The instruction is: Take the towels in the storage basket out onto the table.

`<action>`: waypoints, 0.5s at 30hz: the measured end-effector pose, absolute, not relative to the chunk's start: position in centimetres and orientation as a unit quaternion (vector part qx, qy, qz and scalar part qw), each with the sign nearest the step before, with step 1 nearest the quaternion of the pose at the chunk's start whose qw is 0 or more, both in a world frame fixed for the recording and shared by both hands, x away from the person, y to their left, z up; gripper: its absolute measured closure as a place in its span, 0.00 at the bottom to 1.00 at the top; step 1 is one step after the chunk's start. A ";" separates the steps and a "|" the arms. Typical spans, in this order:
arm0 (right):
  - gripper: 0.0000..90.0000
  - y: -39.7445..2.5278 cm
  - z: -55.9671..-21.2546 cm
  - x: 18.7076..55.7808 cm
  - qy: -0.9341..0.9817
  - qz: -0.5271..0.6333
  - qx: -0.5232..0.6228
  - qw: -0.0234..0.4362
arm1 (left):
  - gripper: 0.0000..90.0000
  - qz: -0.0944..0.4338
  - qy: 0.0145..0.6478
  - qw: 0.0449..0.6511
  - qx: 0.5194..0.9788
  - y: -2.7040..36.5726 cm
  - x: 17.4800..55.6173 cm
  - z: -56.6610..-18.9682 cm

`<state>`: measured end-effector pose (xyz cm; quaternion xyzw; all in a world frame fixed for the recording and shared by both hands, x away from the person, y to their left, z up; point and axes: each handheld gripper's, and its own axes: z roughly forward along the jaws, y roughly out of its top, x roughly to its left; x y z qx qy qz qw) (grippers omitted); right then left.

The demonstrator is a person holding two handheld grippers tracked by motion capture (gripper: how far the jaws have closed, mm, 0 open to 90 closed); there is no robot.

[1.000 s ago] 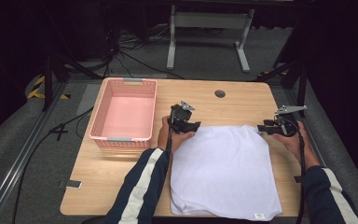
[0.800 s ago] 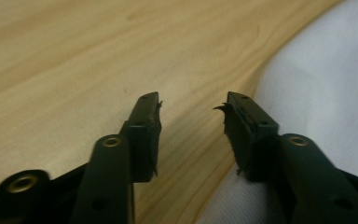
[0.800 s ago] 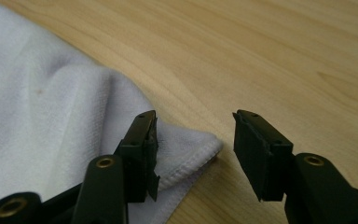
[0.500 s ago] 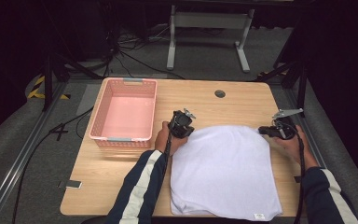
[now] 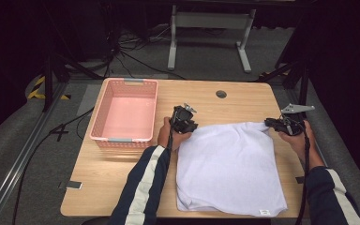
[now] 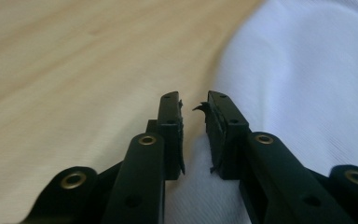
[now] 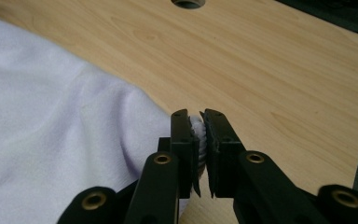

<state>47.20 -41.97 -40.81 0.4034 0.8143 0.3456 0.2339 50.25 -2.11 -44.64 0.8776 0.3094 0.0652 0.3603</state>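
A white cloth (image 5: pixel 229 168) lies folded flat on the right half of the wooden table (image 5: pixel 206 105). My left gripper (image 5: pixel 190 128) sits at the cloth's far left corner. In the left gripper view the left gripper (image 6: pixel 194 105) has its jaws a little apart, and the cloth (image 6: pixel 307 70) lies under and beyond them. My right gripper (image 5: pixel 268 123) is at the far right corner. In the right gripper view the right gripper (image 7: pixel 196 116) is shut on a pinched bunch of the cloth (image 7: pixel 51 116), just above the wood.
A pink plastic basket (image 5: pixel 124 139) stands on the table's left side, close to my left hand. A round cable hole (image 5: pixel 221 94) sits near the far edge. A small grey tag (image 5: pixel 74 185) lies near the front left corner. Dark floor and cables surround the table.
Both grippers have shifted only slightly at the cloth's far corners. The left one has turned a little and come nearer the person. The cloth lies much as before.
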 end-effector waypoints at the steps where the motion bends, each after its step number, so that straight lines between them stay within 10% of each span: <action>1: 0.92 -42.1 -41.0 47.2 0.819 0.342 0.400 0.231 | 0.84 0.062 0.295 0.352 0.886 -2.4 49.8 -44.9; 15: 0.93 -43.3 -39.4 42.4 0.829 0.423 0.310 0.195 | 0.96 0.179 0.196 0.434 0.861 -0.7 39.5 -41.9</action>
